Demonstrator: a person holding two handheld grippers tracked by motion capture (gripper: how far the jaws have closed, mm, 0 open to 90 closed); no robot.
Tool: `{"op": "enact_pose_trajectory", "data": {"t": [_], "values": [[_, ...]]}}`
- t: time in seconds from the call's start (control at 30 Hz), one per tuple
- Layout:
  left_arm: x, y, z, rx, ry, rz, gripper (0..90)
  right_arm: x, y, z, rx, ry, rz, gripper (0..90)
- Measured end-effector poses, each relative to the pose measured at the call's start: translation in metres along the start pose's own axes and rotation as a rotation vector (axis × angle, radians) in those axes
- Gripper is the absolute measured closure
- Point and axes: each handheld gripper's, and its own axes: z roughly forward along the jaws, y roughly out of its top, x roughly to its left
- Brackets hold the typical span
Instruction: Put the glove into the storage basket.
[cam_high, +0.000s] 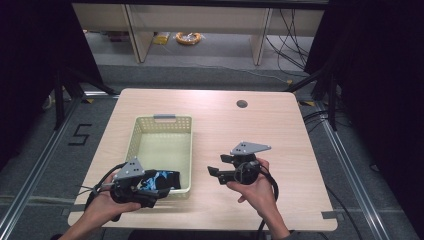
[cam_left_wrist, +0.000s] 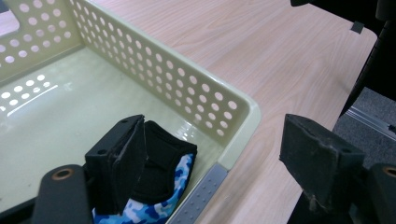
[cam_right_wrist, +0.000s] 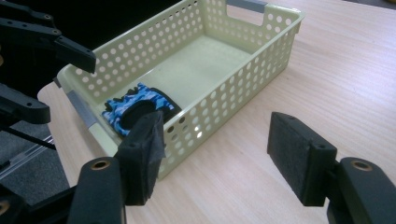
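My left gripper (cam_high: 167, 184) hangs over the near end of the basket (cam_high: 186, 150). Its jaws stand wide apart; in the left gripper view one pad is inside the basket against the glove (cam_left_wrist: 161, 184), the other outside past the rim. I cannot tell whether that one pad presses on the fabric, but nothing is pinched between the two.

My right gripper (cam_high: 216, 166) rests over bare table (cam_high: 280, 130), right of the basket and apart from it. Its jaws are open and empty.

The glove, blue camouflage with black trim, lies in the near corner of the basket, seen also from the right gripper view (cam_right_wrist: 137, 108), on the floor by the near wall.

Judgement: the placing looks done, the glove down and released. What is left is to draw my left gripper clear of the basket. No other item to load shows on the table.
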Motion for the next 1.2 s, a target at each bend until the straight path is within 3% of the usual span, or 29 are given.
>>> {"op": "enact_pose_trajectory", "data": {"t": [0.07,0.1,0.13,0.2,0.27,0.3,0.37,0.4,0.43,0.5,0.53,0.57,0.6,0.63,0.67,0.7,0.73,0.77,0.83,0.87,0.9,0.93,1.07,1.13,1.17,1.2], "values": [[-0.003,0.0,0.003,0.0,-0.017,0.009,21.8,-0.001,-0.005,-0.005,-0.013,-0.008,-0.023,37.0],[-0.004,0.0,0.004,-0.006,-0.018,0.012,21.8,0.001,-0.007,-0.006,-0.016,-0.007,0.007,36.7],[-0.005,0.002,0.005,-0.001,-0.022,0.002,21.8,-0.001,-0.009,-0.008,-0.01,-0.018,-0.013,36.6],[-0.007,0.002,0.007,-0.015,-0.027,0.016,21.6,0.001,-0.014,-0.009,-0.013,-0.011,0.01,36.5],[-0.01,0.002,0.01,-0.024,-0.033,0.017,21.5,-0.002,-0.019,-0.009,-0.016,-0.014,-0.002,36.4],[-0.01,0.002,0.01,-0.012,-0.043,0.021,21.5,-0.002,-0.021,-0.01,-0.009,-0.002,0.008,36.4],[-0.013,0.002,0.012,-0.008,-0.044,0.031,21.4,-0.004,-0.025,-0.013,-0.009,-0.028,-0.007,36.1],[-0.014,0.001,0.013,-0.002,-0.045,0.026,21.4,-0.004,-0.026,-0.013,-0.015,-0.009,0.01,36.0],[-0.016,0.0,0.014,-0.017,-0.052,0.024,21.4,-0.007,-0.027,-0.014,-0.02,-0.02,-0.023,35.7],[-0.017,0.0,0.014,-0.007,-0.046,0.035,21.4,-0.004,-0.031,-0.017,-0.019,-0.029,0.024,35.0],[-0.021,-0.001,0.015,0.008,-0.049,0.039,21.4,-0.008,-0.032,-0.017,-0.03,-0.02,-0.019,34.7],[-0.023,-0.002,0.016,0.001,-0.06,0.03,21.4,-0.008,-0.033,-0.019,-0.017,-0.016,0.002,34.4],[-0.025,-0.003,0.017,-0.002,-0.061,0.041,21.4,-0.009,-0.034,-0.019,-0.03,-0.013,-0.009,33.9],[-0.025,-0.003,0.017,-0.002,-0.061,0.041,21.4,-0.007,-0.036,-0.02,-0.023,-0.016,0.026,33.1],[-0.029,-0.004,0.016,0.014,-0.067,0.062,21.4,-0.007,-0.037,-0.022,-0.013,-0.021,0.031,32.7],[-0.029,-0.004,0.016,0.014,-0.067,0.062,21.4,-0.007,-0.037,-0.022,-0.013,-0.021,0.031,32.7],[-0.035,-0.005,0.016,0.015,-0.079,0.065,21.4,-0.012,-0.041,-0.02,-0.039,-0.007,-0.01,31.4],[-0.037,-0.005,0.015,0.024,-0.079,0.083,21.4,-0.01,-0.043,-0.022,-0.031,-0.007,0.028,29.9],[-0.045,-0.006,0.017,-0.003,-0.1,0.055,20.6,-0.012,-0.047,-0.022,-0.058,-0.002,0.039,24.1],[-0.047,-0.006,0.016,-0.002,-0.108,0.066,18.7,-0.011,-0.049,-0.025,-0.042,-0.005,0.07,21.3],[-0.05,-0.007,0.017,-0.014,-0.124,0.064,17.3,-0.016,-0.051,-0.024,-0.063,-0.005,0.025,18.4],[-0.052,-0.007,0.017,-0.008,-0.132,0.081,16.9,-0.015,-0.053,-0.024,-0.064,-0.006,0.051,16.4],[-0.062,-0.014,0.021,0.012,-0.151,0.085,16.1,-0.016,-0.061,-0.027,-0.066,0.0,0.069,16.4],[-0.063,-0.018,0.023,0.043,-0.146,0.118,16.1,-0.019,-0.063,-0.029,-0.066,0.0,0.034,16.5],[-0.067,-0.02,0.024,0.026,-0.163,0.087,16.1,-0.017,-0.065,-0.03,-0.063,-0.009,0.059,16.5],[-0.067,-0.022,0.025,0.034,-0.164,0.114,16.1,-0.018,-0.066,-0.031,-0.075,-0.008,0.053,16.5]]}}
